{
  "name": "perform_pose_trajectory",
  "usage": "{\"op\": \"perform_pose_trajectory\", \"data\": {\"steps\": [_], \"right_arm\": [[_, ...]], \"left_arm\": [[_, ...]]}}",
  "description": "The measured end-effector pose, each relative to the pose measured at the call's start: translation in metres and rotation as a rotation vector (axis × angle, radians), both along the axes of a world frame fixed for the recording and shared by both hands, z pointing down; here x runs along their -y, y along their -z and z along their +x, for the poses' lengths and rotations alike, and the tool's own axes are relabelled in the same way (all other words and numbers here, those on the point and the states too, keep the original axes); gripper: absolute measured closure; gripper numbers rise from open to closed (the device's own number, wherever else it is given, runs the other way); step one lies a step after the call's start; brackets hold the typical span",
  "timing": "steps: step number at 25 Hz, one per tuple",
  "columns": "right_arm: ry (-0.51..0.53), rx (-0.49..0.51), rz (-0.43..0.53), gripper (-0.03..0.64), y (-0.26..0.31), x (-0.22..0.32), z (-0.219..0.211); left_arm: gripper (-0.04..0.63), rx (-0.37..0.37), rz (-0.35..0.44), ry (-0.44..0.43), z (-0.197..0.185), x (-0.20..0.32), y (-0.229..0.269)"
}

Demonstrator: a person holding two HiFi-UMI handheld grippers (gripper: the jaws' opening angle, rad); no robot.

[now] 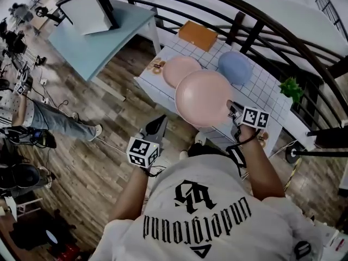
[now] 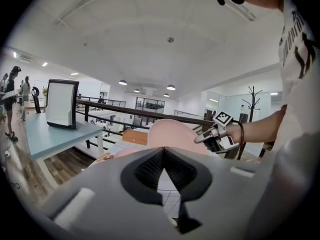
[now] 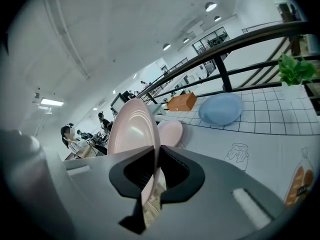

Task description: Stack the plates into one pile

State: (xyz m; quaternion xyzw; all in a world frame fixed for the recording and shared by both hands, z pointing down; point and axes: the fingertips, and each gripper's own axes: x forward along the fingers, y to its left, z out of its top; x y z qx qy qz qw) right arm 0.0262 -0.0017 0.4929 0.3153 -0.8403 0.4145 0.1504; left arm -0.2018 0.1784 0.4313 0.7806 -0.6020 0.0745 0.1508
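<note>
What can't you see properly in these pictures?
Head view: the held plate covers part of the pink plate on the table.
Left gripper view: the held plate hides the blue plate.
Right gripper view: the right gripper hides the held plate's lower rim.

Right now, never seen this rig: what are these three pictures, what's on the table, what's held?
No robot: a person holds a left gripper and a right gripper by hand. The head view is from a camera on the person's head, looking down; the other two cameras ride on the grippers, looking along their jaws. On the table lie a pink plate, a blue plate, an orange box and a plant. The right jaws clamp a second pink plate by its rim, above the table. The left jaws are together, empty.
</note>
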Motion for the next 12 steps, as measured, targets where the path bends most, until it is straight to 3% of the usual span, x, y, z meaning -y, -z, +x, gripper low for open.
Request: {"op": "perform_pose_trajectory", "data": {"steps": [12], "right_arm": [[0.08, 0.004, -0.021, 0.592, -0.012, 0.052, -0.042]], "left_arm": [[0.546, 0.0, -0.017, 0.063, -0.023, 0.042, -0.003]]}}
